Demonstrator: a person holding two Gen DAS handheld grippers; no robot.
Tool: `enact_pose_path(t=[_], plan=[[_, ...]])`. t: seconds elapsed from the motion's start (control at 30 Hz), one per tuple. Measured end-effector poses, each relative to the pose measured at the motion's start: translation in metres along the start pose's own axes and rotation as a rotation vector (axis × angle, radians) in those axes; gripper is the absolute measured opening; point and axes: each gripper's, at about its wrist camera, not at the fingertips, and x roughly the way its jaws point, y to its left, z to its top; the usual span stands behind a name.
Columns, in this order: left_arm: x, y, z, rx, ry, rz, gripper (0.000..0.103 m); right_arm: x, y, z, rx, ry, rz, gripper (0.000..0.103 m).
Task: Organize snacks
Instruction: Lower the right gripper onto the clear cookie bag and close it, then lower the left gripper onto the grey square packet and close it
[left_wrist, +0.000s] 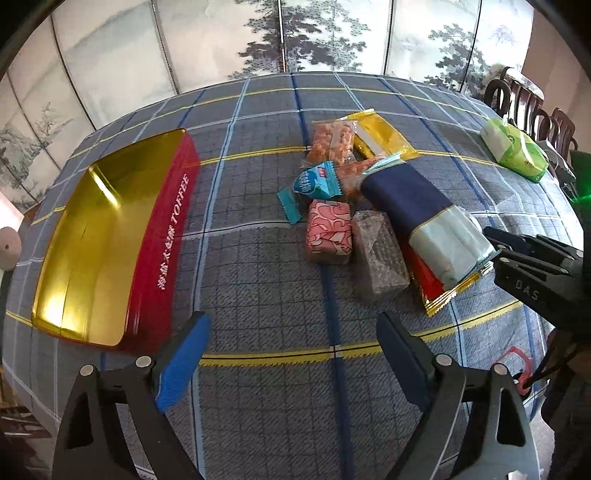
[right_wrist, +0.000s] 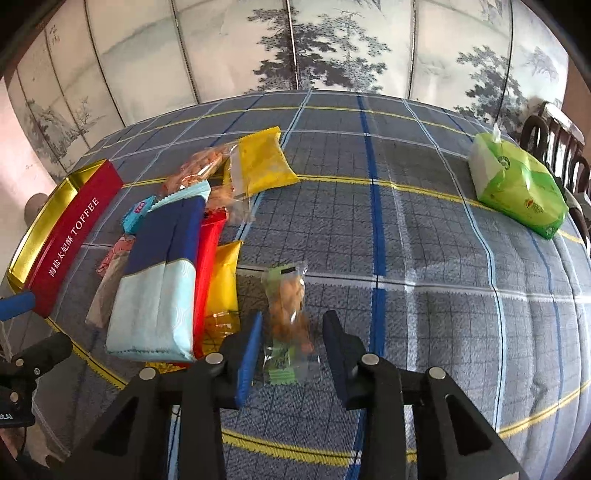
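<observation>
Your right gripper (right_wrist: 291, 350) brackets, unclamped, the small clear crinkly nut packet (right_wrist: 287, 314) (left gripper (left_wrist: 291, 350) wide apart, empty); slick film may squirt free.

Both wrist views angled down, close, sharing snack pile (left_wrist: 354, 206)
</observation>
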Motion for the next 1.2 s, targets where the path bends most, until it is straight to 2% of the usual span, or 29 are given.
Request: enact_pose_path(t=[0.23,0.37,0.67,0.73,0.87,0.93,1.0,1.2], plan=[[0.004,-0.006,0.003,0.005,0.005,-0.009,0.081,-0.001,-0.004,-0.001,0.006,-0.018,0.023,0.025],[0.004,-0.012,0.005,0.019,-0.002,-0.017,0.076,-0.005,-0.016,-0.006,0.035,-0.024,-0.001,0.025],[0.006,-0.021,0.019,0.008,-0.004,-0.12,0.05,-0.014,-0.038,-0.02,0.107,-0.035,0.003,0.025],[0.006,-0.023,0.022,-0.003,0.003,-0.154,0.05,-0.014,-0.038,-0.021,0.108,-0.039,0.005,0.025],[0.009,-0.028,0.026,-0.003,0.016,-0.176,0.05,-0.014,-0.04,-0.021,0.118,-0.047,0.019,0.025],[0.012,-0.031,0.027,-0.002,0.022,-0.167,0.049,-0.015,-0.042,-0.022,0.123,-0.051,0.026,0.025],[0.017,-0.032,0.028,-0.006,0.038,-0.171,0.037,-0.015,-0.042,-0.024,0.123,-0.053,0.03,0.025],[0.024,-0.036,0.028,-0.005,0.056,-0.165,0.035,-0.016,-0.046,-0.024,0.139,-0.058,0.05,0.025]])
